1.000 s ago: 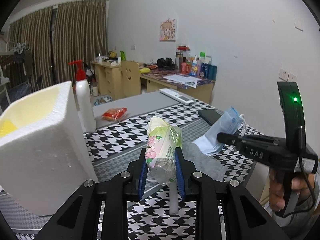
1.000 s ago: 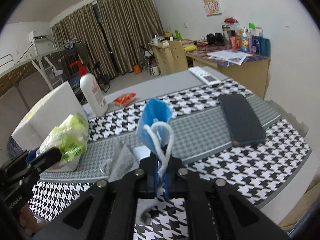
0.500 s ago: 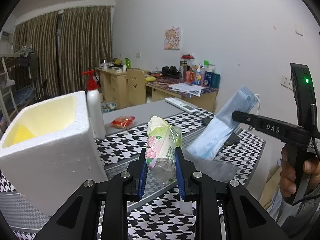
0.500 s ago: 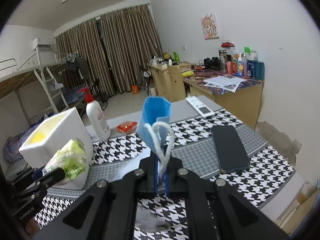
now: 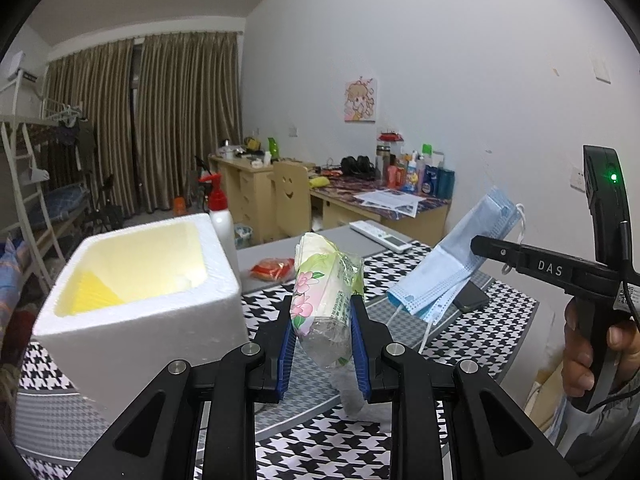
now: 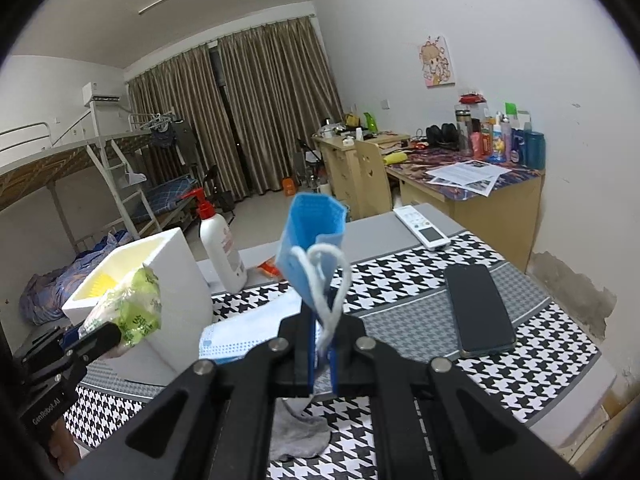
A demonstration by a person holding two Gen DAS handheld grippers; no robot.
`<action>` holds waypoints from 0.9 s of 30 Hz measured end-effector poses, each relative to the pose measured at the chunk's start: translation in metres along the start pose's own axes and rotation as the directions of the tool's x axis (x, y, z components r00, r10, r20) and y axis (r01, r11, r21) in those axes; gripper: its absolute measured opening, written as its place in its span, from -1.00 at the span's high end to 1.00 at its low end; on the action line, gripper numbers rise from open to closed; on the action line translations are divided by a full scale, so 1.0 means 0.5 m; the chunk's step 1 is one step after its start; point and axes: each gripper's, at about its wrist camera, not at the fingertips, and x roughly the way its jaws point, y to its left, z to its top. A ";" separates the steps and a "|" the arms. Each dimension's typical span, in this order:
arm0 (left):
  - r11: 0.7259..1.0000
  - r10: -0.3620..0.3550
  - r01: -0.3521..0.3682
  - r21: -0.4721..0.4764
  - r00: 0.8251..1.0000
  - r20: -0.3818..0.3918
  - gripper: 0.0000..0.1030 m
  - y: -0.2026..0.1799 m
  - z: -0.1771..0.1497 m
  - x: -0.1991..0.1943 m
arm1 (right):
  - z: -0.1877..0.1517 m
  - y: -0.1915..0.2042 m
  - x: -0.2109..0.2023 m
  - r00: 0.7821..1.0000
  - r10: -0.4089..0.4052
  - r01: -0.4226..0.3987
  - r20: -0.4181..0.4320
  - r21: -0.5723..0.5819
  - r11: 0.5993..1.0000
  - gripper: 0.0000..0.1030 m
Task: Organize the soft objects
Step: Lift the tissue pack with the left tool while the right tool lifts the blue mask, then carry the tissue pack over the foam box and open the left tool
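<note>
My left gripper is shut on a floral green tissue pack, held upright above the checkered table, just right of the open white foam box. In the right wrist view that pack hangs beside the foam box, held by the left gripper. My right gripper is shut on blue face masks with white ear loops, lifted above the table. From the left wrist view the masks hang from the right gripper at right.
A white pump bottle stands behind the foam box. A red packet, a white remote and a black phone lie on the table. A grey cloth lies near its front edge. Another mask lies flat.
Both grippers have risen with their loads; the table and foam box now sit lower in both views. The masks went from resting near the table to hanging in the air.
</note>
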 end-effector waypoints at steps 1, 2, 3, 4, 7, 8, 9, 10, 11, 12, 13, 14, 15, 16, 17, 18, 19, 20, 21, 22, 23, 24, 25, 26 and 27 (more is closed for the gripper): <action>1.000 0.003 -0.003 0.000 1.000 0.002 0.48 0.001 0.002 -0.002 | 0.001 0.003 0.000 1.000 0.004 -0.004 0.001 -0.004 1.000 0.85; 1.000 0.006 -0.006 0.000 1.000 0.005 0.48 0.003 0.004 -0.004 | 0.002 0.006 0.000 1.000 0.008 -0.008 0.002 -0.007 1.000 0.85; 1.000 0.011 -0.011 0.000 1.000 0.007 0.48 0.004 0.005 -0.007 | 0.004 0.008 0.000 1.000 0.014 -0.013 0.003 -0.008 1.000 0.85; 1.000 0.015 -0.015 0.000 1.000 0.008 0.48 0.004 0.006 -0.007 | 0.004 0.010 0.000 1.000 0.019 -0.019 0.003 -0.010 1.000 0.85; 1.000 0.025 -0.025 0.001 1.000 0.012 0.48 0.006 0.011 -0.014 | 0.010 0.015 0.003 0.999 0.035 -0.035 0.002 -0.011 0.999 0.85; 1.000 0.028 -0.028 0.001 1.000 0.014 0.48 0.008 0.012 -0.018 | 0.011 0.017 0.004 0.999 0.040 -0.040 0.004 -0.013 0.999 0.85; 0.999 0.032 -0.032 0.002 0.999 0.016 0.48 0.008 0.014 -0.020 | 0.013 0.019 0.004 0.999 0.047 -0.047 0.008 -0.015 0.999 0.85; 0.999 0.038 -0.038 0.004 0.999 0.018 0.48 0.006 0.015 -0.021 | 0.015 0.021 0.004 0.999 0.051 -0.051 0.011 -0.019 0.999 0.85; 0.999 0.047 -0.048 0.004 0.999 0.022 0.48 0.006 0.017 -0.024 | 0.017 0.025 0.005 0.998 0.056 -0.056 0.015 -0.025 0.998 0.85; 0.999 0.053 -0.053 0.003 0.998 0.024 0.48 0.007 0.018 -0.027 | 0.018 0.027 0.005 0.998 0.060 -0.059 0.019 -0.029 0.998 0.85; 0.998 0.062 -0.062 0.003 0.998 0.025 0.48 0.008 0.021 -0.027 | 0.019 0.029 0.005 0.998 0.064 -0.063 0.021 -0.034 0.997 0.85; 0.998 0.070 -0.071 0.002 0.997 0.028 0.48 0.010 0.023 -0.028 | 0.021 0.032 0.005 0.998 0.067 -0.066 0.023 -0.039 0.997 0.85; 0.997 0.076 -0.076 0.002 0.997 0.030 0.48 0.011 0.026 -0.029 | 0.022 0.035 0.005 0.997 0.070 -0.069 0.026 -0.042 0.997 0.85; 0.997 0.080 -0.081 0.002 0.996 0.032 0.48 0.012 0.028 -0.030 | 0.025 0.037 0.005 0.997 0.076 -0.074 0.028 -0.044 0.996 0.85; 0.996 0.084 -0.084 0.003 0.996 0.035 0.48 0.012 0.030 -0.031 | 0.027 0.038 0.006 0.996 0.081 -0.079 0.029 -0.045 0.996 0.85; 0.996 0.087 -0.088 0.004 0.995 0.038 0.48 0.014 0.033 -0.032 | 0.030 0.041 0.007 0.996 0.085 -0.083 0.032 -0.047 0.995 0.85; 0.996 0.093 -0.093 0.003 0.995 0.042 0.48 0.015 0.037 -0.032 | 0.033 0.043 0.008 0.996 0.085 -0.084 0.034 -0.050 0.995 0.85; 0.995 0.097 -0.097 0.002 0.994 0.046 0.48 0.017 0.041 -0.033 | 0.036 0.044 0.009 0.995 0.087 -0.085 0.038 -0.052 0.995 0.85; 0.995 0.101 -0.101 0.003 0.994 0.050 0.48 0.017 0.042 -0.033 | 0.039 0.047 0.011 0.995 0.092 -0.089 0.042 -0.053 0.995 0.85; 0.994 0.108 -0.108 0.004 0.993 0.057 0.48 0.017 0.046 -0.034 | 0.042 0.048 0.013 0.994 0.097 -0.094 0.043 -0.054 0.994 0.85; 0.993 0.115 -0.115 0.003 0.991 0.062 0.48 0.021 0.048 -0.037 | 0.046 0.050 0.014 0.994 0.103 -0.101 0.044 -0.054 0.993 0.85; 0.993 0.122 -0.122 0.003 0.990 0.069 0.48 0.023 0.052 -0.038 | 0.049 0.052 0.016 0.993 0.106 -0.104 0.045 -0.054 0.993 0.85; 0.992 0.123 -0.124 0.003 0.990 0.073 0.48 0.025 0.056 -0.039 | 0.051 0.055 0.017 0.993 0.109 -0.106 0.047 -0.057 0.993 0.85; 0.992 0.128 -0.128 0.003 0.989 0.077 0.48 0.028 0.060 -0.039 | 0.053 0.058 0.017 0.992 0.112 -0.109 0.049 -0.060 0.992 0.85; 0.991 0.135 -0.136 0.004 0.987 0.082 0.48 0.030 0.064 -0.039 | 0.056 0.062 0.017 0.992 0.117 -0.113 0.053 -0.064 0.992 0.85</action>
